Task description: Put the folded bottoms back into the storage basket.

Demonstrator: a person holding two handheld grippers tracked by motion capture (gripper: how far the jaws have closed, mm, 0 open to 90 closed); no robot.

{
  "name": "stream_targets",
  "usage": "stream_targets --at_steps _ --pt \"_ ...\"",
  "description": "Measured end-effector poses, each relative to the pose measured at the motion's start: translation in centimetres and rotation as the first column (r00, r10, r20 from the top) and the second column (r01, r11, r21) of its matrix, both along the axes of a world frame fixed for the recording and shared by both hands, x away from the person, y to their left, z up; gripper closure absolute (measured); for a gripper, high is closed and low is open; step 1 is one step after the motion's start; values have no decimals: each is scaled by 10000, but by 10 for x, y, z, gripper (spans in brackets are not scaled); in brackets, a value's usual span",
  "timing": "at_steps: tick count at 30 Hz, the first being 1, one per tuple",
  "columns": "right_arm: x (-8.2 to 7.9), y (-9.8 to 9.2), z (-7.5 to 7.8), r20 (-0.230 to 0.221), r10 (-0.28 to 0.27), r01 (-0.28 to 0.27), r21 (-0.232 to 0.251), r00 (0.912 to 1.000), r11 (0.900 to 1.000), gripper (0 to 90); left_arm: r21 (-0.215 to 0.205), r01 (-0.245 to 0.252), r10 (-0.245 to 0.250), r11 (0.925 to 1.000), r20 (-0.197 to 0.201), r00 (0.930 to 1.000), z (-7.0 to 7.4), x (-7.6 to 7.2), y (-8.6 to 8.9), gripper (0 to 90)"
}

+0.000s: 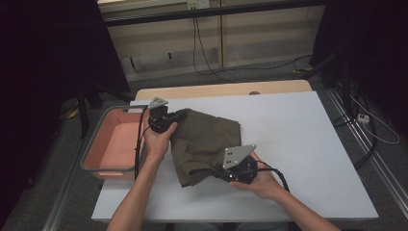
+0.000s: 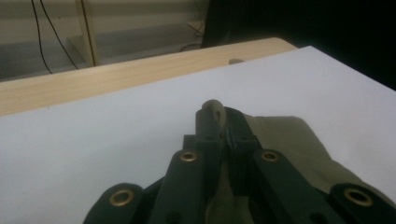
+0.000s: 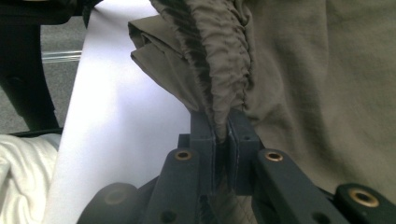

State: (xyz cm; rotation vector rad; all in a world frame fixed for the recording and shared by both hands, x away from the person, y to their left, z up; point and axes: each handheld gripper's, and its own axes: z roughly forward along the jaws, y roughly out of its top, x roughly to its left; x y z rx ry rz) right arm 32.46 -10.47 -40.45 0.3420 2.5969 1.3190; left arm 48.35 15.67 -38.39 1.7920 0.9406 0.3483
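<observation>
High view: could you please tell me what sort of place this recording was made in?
Probably a lab or workshop set up for recording. A white-topped table stands on a grey floor with loose cables trailing across it, dark curtains hang at both sides, and a pink bin sits beside the table.

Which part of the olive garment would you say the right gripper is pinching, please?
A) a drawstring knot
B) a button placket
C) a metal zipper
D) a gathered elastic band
D: in the right gripper view the right gripper is shut on the olive garment's ruched, elasticated band.
</observation>
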Motion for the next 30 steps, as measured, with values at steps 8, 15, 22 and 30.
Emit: stream_targets --at_steps 8,15,22,30 --pt "0 2 4 92 53 -56 269 9999 9996 836 -443 234 -210 9987 557 9982 20 -7 -2 861" --pt "4 5 13 242 11 -21 405 9997 9992 837 -645 217 -177 9977 616 9979 27 -4 0 861" --pt "10 12 21 365 38 -63 676 9993 9977 836 -418 100 -64 9991 859 9963 43 0 8 861" --pt "15 24 28 487 175 -223 1008 9987 9947 837 -345 -148 188 9993 1188 9927 60 0 17 862"
